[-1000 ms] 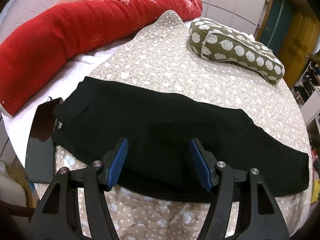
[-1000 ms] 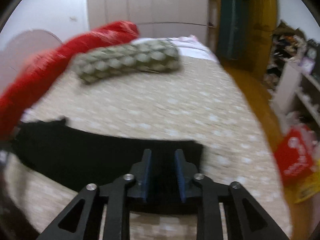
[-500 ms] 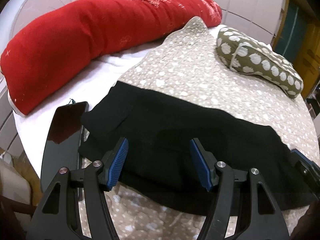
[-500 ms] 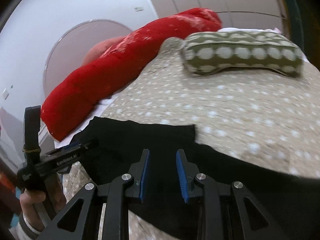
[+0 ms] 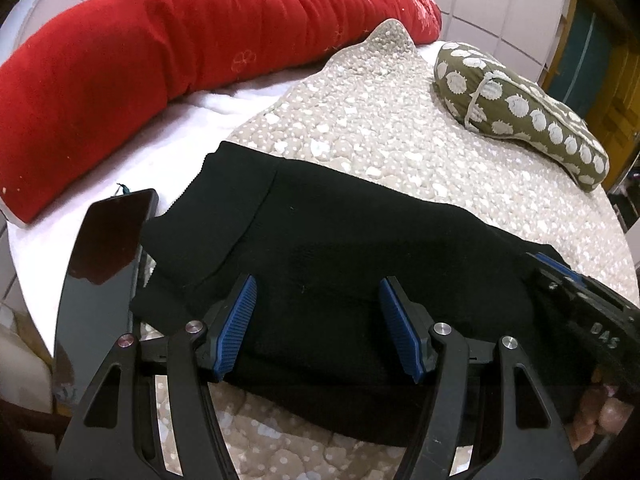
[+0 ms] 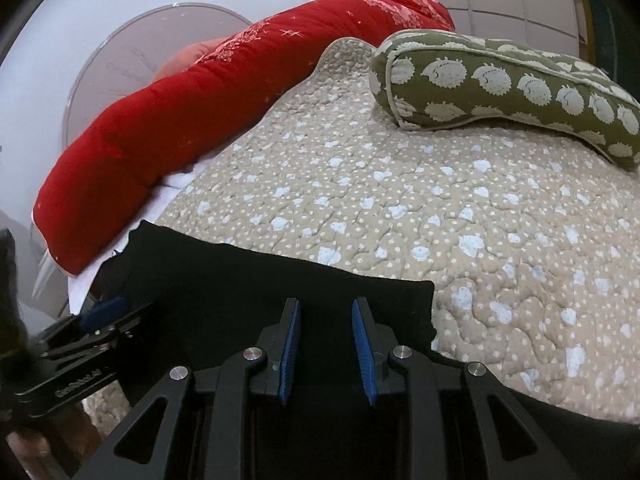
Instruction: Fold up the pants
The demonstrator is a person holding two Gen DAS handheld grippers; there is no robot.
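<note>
Black pants [image 5: 360, 248] lie across the beige dotted quilt [image 5: 380, 128], waist end at the left. My left gripper [image 5: 318, 282] hovers open over the waist part, with its blue pads wide apart and nothing pinched. My right gripper [image 6: 326, 303] holds the leg end of the pants [image 6: 240, 288]. Black cloth fills the narrow gap between its pads, and the hem edge [image 6: 424, 300] sticks out past them, doubled over the lower layer. In the left wrist view the right gripper [image 5: 560, 276] comes in from the right. The left gripper [image 6: 100, 312] shows at the right wrist view's left edge.
A long red bolster [image 5: 160, 52] runs along the far side of the bed. A green pillow with white hedgehogs [image 5: 520, 108] lies at the back right. A dark glossy phone [image 5: 104, 256] rests on the white sheet [image 5: 132, 160] left of the waist. A person's fingers [image 5: 600, 412] show low right.
My right gripper has swung left along the bed with the leg end, so the hem now lies close to the waist. The left gripper has drifted slightly toward the waist end.
</note>
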